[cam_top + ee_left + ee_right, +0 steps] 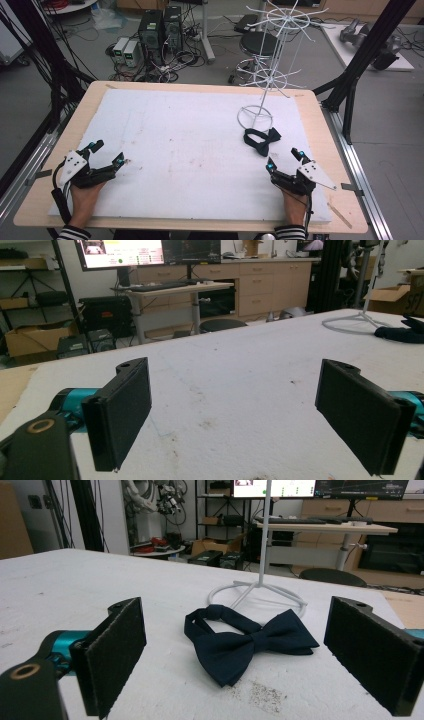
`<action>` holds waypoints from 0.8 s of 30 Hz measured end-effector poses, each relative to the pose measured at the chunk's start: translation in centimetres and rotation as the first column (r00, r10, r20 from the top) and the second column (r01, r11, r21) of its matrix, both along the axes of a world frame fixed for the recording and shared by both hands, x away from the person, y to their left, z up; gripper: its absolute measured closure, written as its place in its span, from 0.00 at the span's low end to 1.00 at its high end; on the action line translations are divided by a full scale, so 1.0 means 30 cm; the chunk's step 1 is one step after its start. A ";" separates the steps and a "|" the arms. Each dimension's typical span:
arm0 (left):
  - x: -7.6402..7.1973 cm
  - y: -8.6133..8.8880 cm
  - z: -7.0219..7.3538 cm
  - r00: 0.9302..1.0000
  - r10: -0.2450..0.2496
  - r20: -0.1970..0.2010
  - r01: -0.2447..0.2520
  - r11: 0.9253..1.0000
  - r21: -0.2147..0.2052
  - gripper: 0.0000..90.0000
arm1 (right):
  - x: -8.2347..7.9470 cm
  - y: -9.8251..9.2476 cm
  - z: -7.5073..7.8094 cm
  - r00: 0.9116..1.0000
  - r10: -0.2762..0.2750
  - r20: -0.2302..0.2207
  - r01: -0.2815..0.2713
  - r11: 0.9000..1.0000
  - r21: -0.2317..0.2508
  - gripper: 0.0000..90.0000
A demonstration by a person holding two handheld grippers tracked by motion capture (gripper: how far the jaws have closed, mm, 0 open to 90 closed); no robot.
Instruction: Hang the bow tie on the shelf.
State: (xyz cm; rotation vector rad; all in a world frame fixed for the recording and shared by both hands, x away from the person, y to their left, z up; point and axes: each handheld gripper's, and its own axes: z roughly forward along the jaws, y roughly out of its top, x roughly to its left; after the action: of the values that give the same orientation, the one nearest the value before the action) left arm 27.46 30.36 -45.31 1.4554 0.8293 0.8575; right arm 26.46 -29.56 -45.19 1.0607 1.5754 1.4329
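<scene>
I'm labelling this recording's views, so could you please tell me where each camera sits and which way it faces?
High view: above the person's side, looking forward and down at the table; forearms, left tool and right tool show.
Left gripper view: on the left tool, facing across the white mat; open jaws show.
Right gripper view: on the right tool, facing the bow tie; open jaws show.
Shared: bow tie and white rack.

Black hand-held gripper (106, 154) pair, teal joints, grey three-cornered plates, black cables, striped sleeves (73, 233)
</scene>
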 end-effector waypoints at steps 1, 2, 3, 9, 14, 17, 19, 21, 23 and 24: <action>0.000 0.000 0.000 1.000 0.000 0.000 0.000 1.000 0.000 0.17 | 0.001 0.000 0.000 1.000 0.000 -0.001 0.000 1.000 -0.003 0.10; 0.000 0.000 0.000 1.000 0.001 0.001 -0.001 1.000 0.000 0.17 | 0.002 0.001 0.001 1.000 0.001 -0.009 -0.001 1.000 -0.004 0.10; 0.000 -0.001 0.000 1.000 0.001 0.002 -0.001 1.000 0.000 0.17 | 0.004 0.001 0.002 1.000 0.001 -0.012 -0.001 1.000 -0.008 0.10; 0.001 -0.002 0.000 1.000 0.004 -0.003 -0.004 1.000 0.004 0.17 | 0.012 0.002 0.014 0.998 0.009 -0.056 -0.011 1.000 -0.029 0.10; 0.002 -0.002 0.001 1.000 0.005 -0.008 -0.005 1.000 0.004 0.17 | 0.028 0.004 0.047 0.995 0.035 -0.090 -0.041 0.997 -0.071 0.10; 0.002 -0.002 0.001 1.000 0.005 -0.008 -0.005 1.000 0.004 0.17 | 0.036 0.008 0.064 0.993 0.046 -0.105 -0.055 0.995 -0.084 0.10; 0.003 -0.002 0.001 1.000 0.006 -0.010 -0.006 1.000 0.006 0.17 | 0.049 0.013 0.083 0.992 0.050 -0.119 -0.062 0.993 -0.101 0.10; 0.003 -0.002 0.001 1.000 0.007 -0.010 -0.007 1.000 0.006 0.17 | 0.063 0.019 0.099 0.990 0.055 -0.131 -0.070 0.991 -0.113 0.10; 0.003 -0.001 0.001 1.000 0.007 -0.009 -0.007 1.000 0.008 0.17 | 0.090 0.034 0.129 0.983 0.076 -0.169 -0.102 0.984 -0.149 0.10; 0.002 -0.001 0.001 1.000 0.007 -0.008 -0.007 1.000 0.003 0.17 | 0.097 0.041 0.138 0.980 0.084 -0.179 -0.114 0.980 -0.161 0.10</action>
State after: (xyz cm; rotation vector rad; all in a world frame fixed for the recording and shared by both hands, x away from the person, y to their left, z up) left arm 27.53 30.32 -45.28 1.4602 0.8396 0.8596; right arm 29.38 -28.32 -41.04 1.0380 1.8625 1.2715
